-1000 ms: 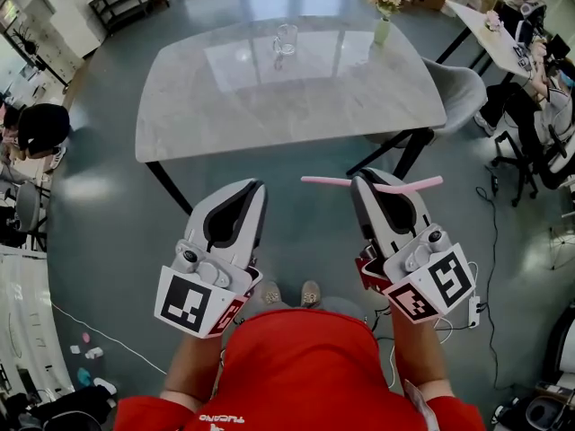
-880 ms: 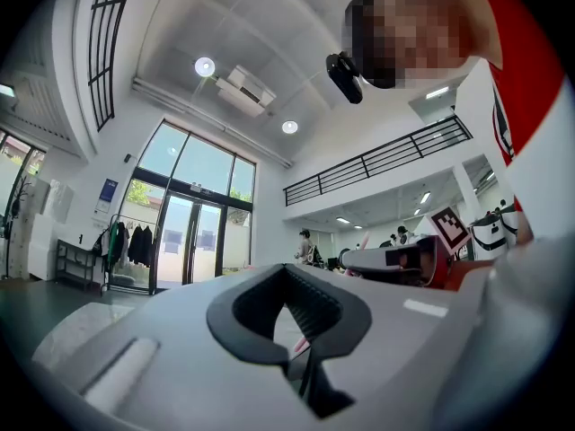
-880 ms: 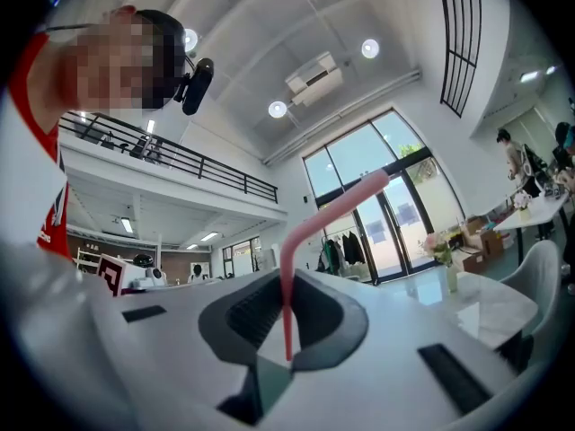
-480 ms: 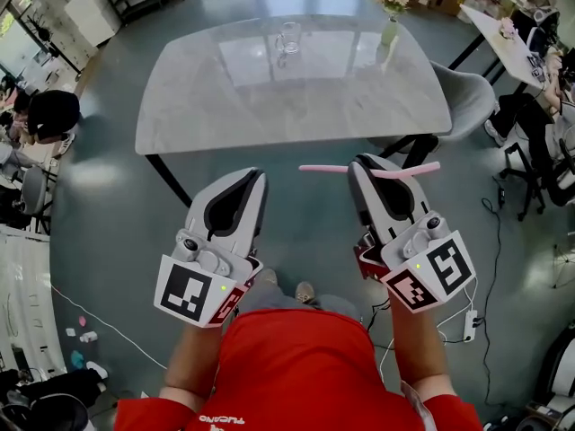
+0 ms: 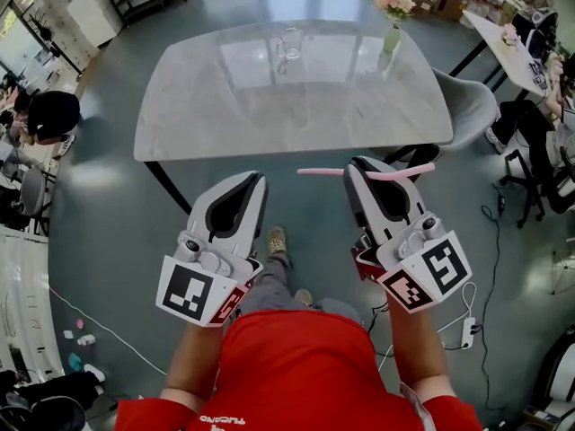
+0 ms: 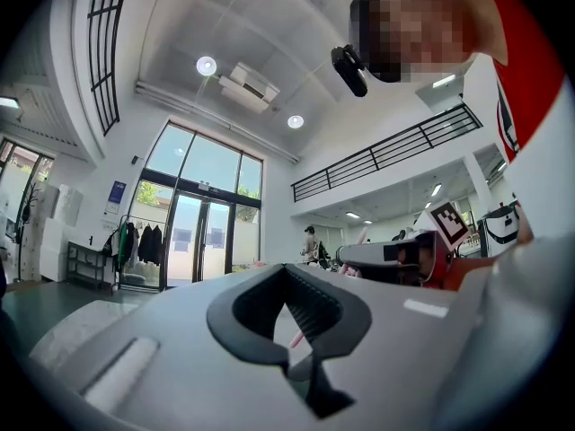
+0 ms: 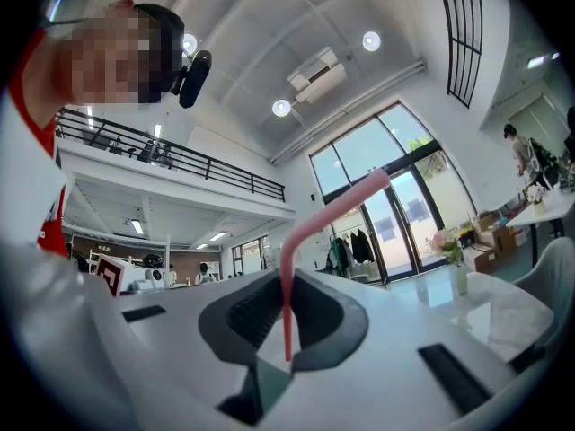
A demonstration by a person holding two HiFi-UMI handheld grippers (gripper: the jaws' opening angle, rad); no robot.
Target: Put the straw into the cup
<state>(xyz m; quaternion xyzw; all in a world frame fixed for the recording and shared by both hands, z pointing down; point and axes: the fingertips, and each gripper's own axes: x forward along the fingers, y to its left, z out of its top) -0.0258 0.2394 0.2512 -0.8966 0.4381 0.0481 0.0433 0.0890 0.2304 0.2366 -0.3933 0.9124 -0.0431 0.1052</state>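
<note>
Head view: bent pink straw (image 5: 316, 171) in right claw (image 5: 360, 166); cup (image 5: 287, 42) possibly glass.

Lower centre: the grey-white left gripper (image 6: 287, 281) with black ribbed pads, jaws closed and empty. Mid-right, the grey right gripper (image 6: 352, 257) — a thin pink straw (image 6: 362, 236) beside it. Tall glass doors (image 6: 193, 241) at left.
</note>
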